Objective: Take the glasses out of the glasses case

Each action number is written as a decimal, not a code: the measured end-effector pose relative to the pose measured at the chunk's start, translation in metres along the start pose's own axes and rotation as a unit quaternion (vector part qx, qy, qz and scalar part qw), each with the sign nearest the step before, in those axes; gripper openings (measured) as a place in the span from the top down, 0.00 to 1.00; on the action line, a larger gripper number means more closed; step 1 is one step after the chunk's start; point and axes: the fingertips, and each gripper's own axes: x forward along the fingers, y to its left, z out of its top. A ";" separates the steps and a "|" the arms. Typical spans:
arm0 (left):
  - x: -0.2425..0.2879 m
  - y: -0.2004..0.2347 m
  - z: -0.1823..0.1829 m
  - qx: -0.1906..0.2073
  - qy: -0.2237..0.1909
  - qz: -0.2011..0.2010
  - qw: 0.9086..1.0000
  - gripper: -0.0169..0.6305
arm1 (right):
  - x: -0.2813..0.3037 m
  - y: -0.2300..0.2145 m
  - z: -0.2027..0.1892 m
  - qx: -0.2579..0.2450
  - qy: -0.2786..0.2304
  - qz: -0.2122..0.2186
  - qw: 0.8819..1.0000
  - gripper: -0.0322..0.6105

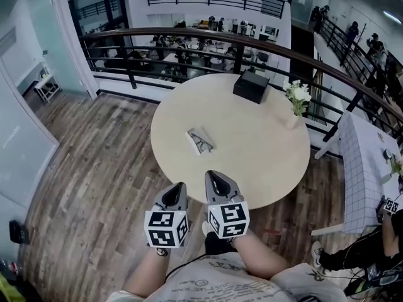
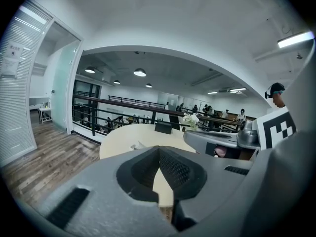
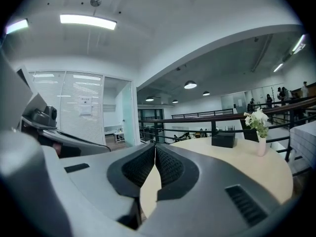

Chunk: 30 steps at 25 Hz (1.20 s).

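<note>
An open pale glasses case [image 1: 201, 141] lies on the round beige table [image 1: 264, 162], left of its middle, with dark-framed glasses in it. The left gripper view shows the case [image 2: 136, 145] as a small pale shape on the table's near side. My left gripper [image 1: 178, 187] and right gripper [image 1: 211, 176] are side by side at the table's near edge, short of the case. Both are shut with nothing between the jaws, as the left gripper [image 2: 159, 148] and right gripper [image 3: 155, 145] views show. The right gripper view does not show the case.
A black box [image 1: 251, 85] stands at the table's far edge, and a vase of white flowers [image 1: 296, 100] at its right. A dark railing [image 1: 189, 36] curves behind the table. A table with a checked cloth [image 1: 362, 162] and a seated person are at the right.
</note>
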 end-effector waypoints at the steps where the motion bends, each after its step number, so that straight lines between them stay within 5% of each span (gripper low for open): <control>1: 0.009 0.005 0.001 -0.004 0.001 0.001 1.000 0.95 | 0.010 -0.004 -0.002 -0.001 0.004 0.001 1.000 0.93; 16: 0.092 0.058 0.012 -0.028 0.031 0.030 0.999 0.95 | 0.147 -0.058 -0.054 -0.057 0.108 0.021 0.992 0.92; 30: 0.112 0.093 -0.012 -0.073 0.057 0.083 0.992 0.95 | 0.238 -0.094 -0.133 -0.225 0.241 0.032 0.943 0.92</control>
